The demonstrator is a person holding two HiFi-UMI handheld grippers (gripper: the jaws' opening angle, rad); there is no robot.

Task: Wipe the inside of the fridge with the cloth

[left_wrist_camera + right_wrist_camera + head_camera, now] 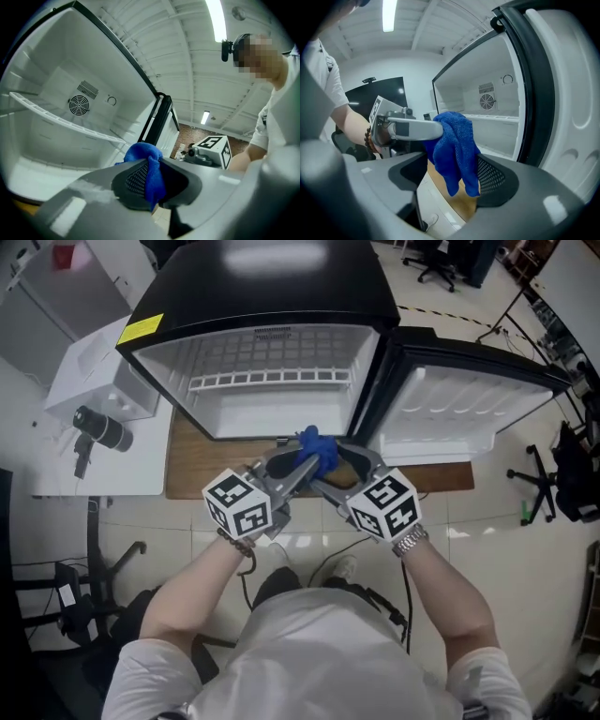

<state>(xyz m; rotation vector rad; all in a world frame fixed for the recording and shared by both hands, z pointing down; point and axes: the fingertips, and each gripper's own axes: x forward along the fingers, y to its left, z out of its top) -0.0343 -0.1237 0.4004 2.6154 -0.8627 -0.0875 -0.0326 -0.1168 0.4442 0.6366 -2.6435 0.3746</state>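
Fridge (262, 296) open, door (469, 413) swung to right. Inside: white wire shelf (272, 381), round fan grille (78, 105) on back wall. Blue cloth (317, 450) outside fridge, just before its opening, between both tools. Left tool (298, 468) narrow, pinching cloth. Right tool (343, 471) wide; cloth hangs between its jaws, not gripped. Fridge sits on wooden board (187, 479) on tiled floor (525, 577). White bench (84, 442) at left carries black device (98, 429).
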